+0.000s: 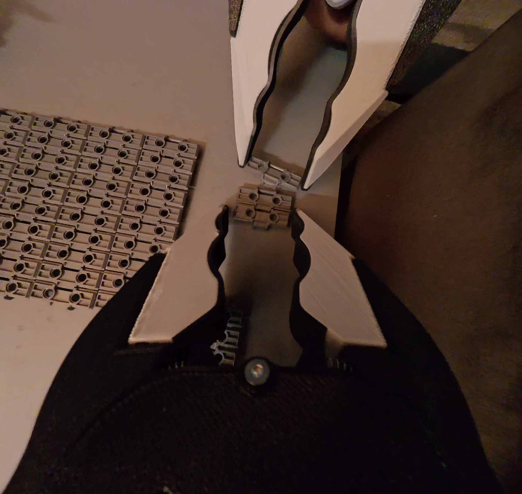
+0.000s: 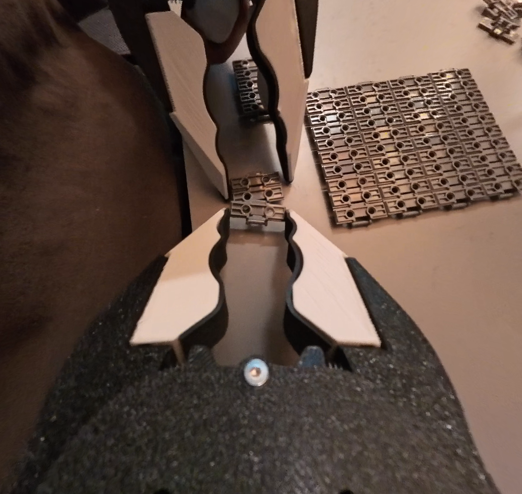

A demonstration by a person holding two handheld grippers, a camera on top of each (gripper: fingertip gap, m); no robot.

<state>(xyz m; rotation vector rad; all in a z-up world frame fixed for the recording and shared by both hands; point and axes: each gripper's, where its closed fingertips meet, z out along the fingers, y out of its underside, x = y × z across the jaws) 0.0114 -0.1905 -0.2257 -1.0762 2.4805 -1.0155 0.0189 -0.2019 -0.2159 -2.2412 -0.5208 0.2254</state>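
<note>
My left gripper [image 1: 260,212] is shut on a small grey two-row link piece [image 1: 262,205] and holds it by its ends just above the beige table [image 1: 141,56]. My right gripper [image 2: 257,212] is shut on a single-row grey link piece [image 2: 255,209]. The two grippers face each other tip to tip. The two pieces sit edge to edge, touching or nearly so. The right gripper [image 1: 274,175] and its piece [image 1: 278,175] show from above in the left wrist view. The left gripper [image 2: 257,188] and its piece [image 2: 254,190] show in the right wrist view.
A large flat mat of joined grey link pieces [image 1: 93,206] lies beside the grippers; it also shows in the right wrist view [image 2: 409,152]. A short strip of links [image 2: 248,90] lies behind the left gripper. Loose dark pieces [image 2: 500,25] sit far off. Brown fabric [image 1: 437,254] lies past the table edge. Both grippers' tips are close together, under 4 cm apart.
</note>
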